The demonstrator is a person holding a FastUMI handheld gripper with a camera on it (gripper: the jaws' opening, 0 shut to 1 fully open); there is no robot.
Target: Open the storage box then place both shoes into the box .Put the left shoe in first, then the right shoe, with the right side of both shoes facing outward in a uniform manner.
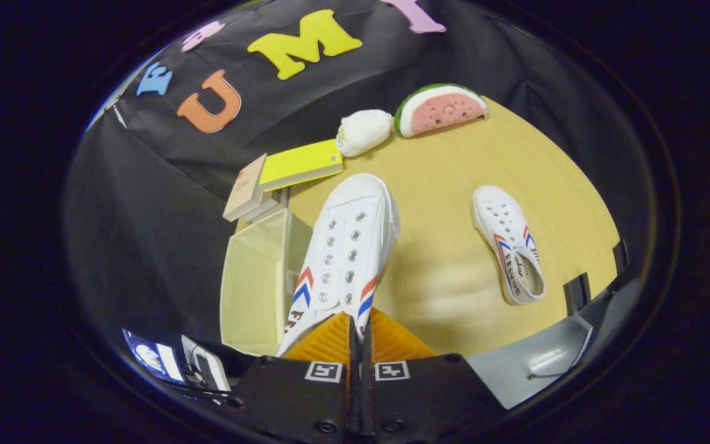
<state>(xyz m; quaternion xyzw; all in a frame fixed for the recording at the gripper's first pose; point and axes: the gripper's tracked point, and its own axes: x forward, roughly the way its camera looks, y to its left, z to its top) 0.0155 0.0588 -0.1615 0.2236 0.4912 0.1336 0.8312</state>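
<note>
Gripper view: the gripper [358, 330] sits at the bottom centre of the frame, its two fingers drawn almost together and pinching the heel end of a white canvas shoe [346, 253]. Both fingers press on the shoe's rear edge, so it is clamped on that shoe. The held shoe runs up from the fingers toward the middle of the frame, toe pointing away, its top with two rows of metal eyelets facing the camera and red and blue chevron stripes on both sides near the heel. It appears lifted above the wooden table [453, 185], though how high cannot be told.

Just left of the held shoe, in the lower-left part of the frame, stands the open storage box [256, 290], a pale cream container with its mouth facing up; the shoe's left side overlaps the box's right wall.

To the right of centre, the second white shoe [509, 246] lies on the table, well apart from the held one, toe toward the far side and its opening facing up.

Beyond the box, in the upper-left middle of the frame, a tan booklet [245, 188] leans beside a yellow book [299, 163]. Just right of the book rests a white plush toy [364, 131], and next to it, at upper centre, a watermelon-slice plush [441, 109]. Black cloth backs the table.

At the lower left edge lies a small lit screen [155, 357].
</note>
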